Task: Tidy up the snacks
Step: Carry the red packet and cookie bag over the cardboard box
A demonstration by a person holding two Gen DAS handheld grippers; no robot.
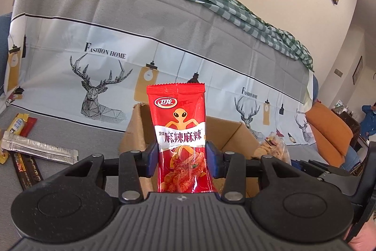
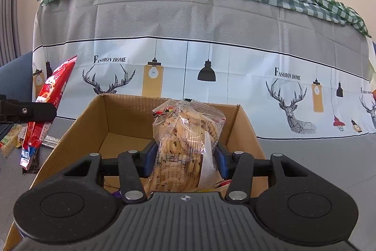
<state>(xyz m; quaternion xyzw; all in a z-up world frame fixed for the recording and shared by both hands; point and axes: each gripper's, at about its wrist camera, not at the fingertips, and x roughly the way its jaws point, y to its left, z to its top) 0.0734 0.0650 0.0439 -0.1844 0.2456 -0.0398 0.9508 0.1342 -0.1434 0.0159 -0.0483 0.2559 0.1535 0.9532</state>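
My left gripper is shut on a red spicy-snack packet and holds it upright, just in front of the open cardboard box. The same packet shows in the right wrist view, left of the box. My right gripper is shut on a clear bag of cookies and holds it over the open cardboard box. The cookie bag also shows in the left wrist view at the box's right side.
Several loose snack packets lie on the grey surface at the left: a silver packet, a dark bar, a yellow and red packet. A printed deer cloth covers the backrest behind. An orange cushion sits at the right.
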